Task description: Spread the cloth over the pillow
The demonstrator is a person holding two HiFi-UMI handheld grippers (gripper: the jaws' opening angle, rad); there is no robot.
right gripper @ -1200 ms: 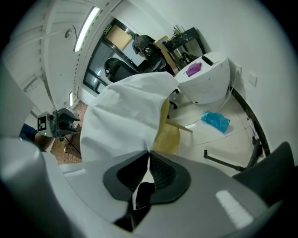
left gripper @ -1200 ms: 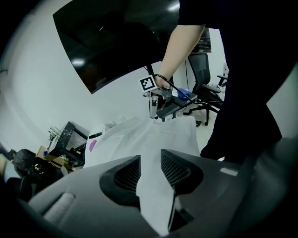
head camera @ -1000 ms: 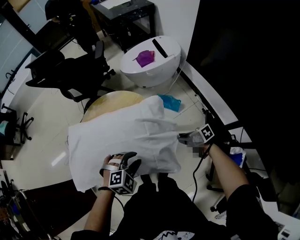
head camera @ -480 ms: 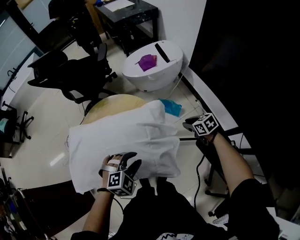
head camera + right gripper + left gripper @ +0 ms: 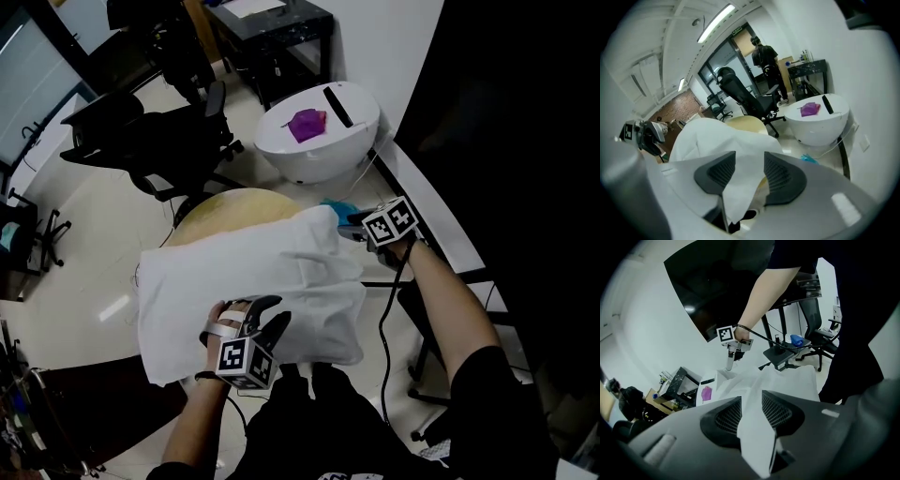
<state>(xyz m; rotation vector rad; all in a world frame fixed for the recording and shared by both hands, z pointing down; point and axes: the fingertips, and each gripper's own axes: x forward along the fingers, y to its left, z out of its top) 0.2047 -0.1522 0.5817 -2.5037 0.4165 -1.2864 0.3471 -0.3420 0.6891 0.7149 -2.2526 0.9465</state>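
A white cloth point(image 5: 253, 281) lies draped over a pale yellow pillow point(image 5: 234, 204), whose far edge shows beyond it. My left gripper point(image 5: 262, 316) is at the cloth's near edge, shut on a fold that runs up between its jaws point(image 5: 751, 411). Over at the far right corner of the cloth is my right gripper point(image 5: 352, 228). Its jaws are opening, and a flap of cloth hangs loosely between them point(image 5: 747, 173). The pillow's yellow shows under that flap.
A white dome-shaped unit point(image 5: 323, 155) with a purple scrap point(image 5: 307, 124) on top stands beyond the pillow. A black office chair point(image 5: 141, 141) is at the far left, a black table point(image 5: 272, 28) behind it. A blue object point(image 5: 337, 208) lies on the floor by the right gripper.
My right gripper has moved from the cloth's right side up to its far right corner, and the stretched fold there has slackened. The left gripper has stayed put.
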